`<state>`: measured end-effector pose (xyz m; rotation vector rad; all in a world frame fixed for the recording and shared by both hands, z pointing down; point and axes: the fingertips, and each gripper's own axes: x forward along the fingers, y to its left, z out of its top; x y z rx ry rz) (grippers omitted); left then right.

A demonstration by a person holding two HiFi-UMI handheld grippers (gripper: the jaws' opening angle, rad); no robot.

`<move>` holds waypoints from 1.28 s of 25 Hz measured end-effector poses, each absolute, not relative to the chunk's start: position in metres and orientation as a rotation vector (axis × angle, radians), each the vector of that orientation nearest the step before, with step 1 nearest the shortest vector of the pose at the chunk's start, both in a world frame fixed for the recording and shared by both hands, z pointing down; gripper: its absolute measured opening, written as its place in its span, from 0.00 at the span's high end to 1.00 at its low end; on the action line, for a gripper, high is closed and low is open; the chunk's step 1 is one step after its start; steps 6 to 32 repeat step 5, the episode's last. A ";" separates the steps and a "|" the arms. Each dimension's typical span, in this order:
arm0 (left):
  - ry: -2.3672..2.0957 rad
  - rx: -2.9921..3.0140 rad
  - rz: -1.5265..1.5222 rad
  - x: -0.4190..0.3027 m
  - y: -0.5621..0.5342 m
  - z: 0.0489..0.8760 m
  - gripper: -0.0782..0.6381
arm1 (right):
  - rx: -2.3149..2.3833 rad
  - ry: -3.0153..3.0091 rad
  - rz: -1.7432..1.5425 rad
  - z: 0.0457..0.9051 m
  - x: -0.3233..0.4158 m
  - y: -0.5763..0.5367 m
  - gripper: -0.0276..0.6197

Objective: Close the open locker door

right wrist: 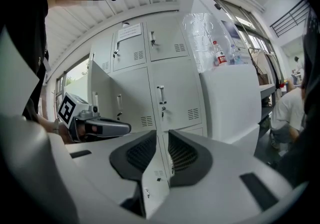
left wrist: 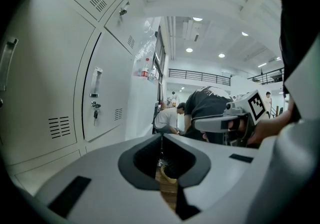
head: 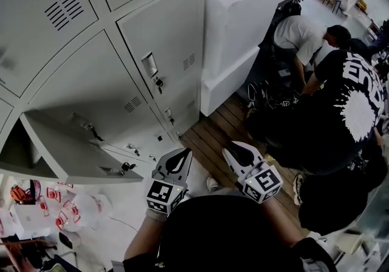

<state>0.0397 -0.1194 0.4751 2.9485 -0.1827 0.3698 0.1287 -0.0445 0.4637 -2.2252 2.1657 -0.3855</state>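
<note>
Open locker door [head: 73,146] stands swung out, left of and beyond both jaws, well apart. Left gripper [head: 181,155] is pressed together and right gripper [head: 238,152] slightly parted. Both are empty, which I judge suits pushing.

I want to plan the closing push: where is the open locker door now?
In the head view the open door stands out at the lower left of the lockers, just left of the left tool and apart from it.
</note>
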 end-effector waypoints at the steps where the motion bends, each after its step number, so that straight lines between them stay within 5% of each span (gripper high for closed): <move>1: -0.184 2.949 0.371 0.040 -0.119 0.475 0.85 | -2.228 2.166 -0.383 0.463 0.129 -0.044 0.82; 32: -0.186 2.949 0.376 0.040 -0.119 0.476 0.85 | -2.234 2.164 -0.375 0.460 0.132 -0.043 0.82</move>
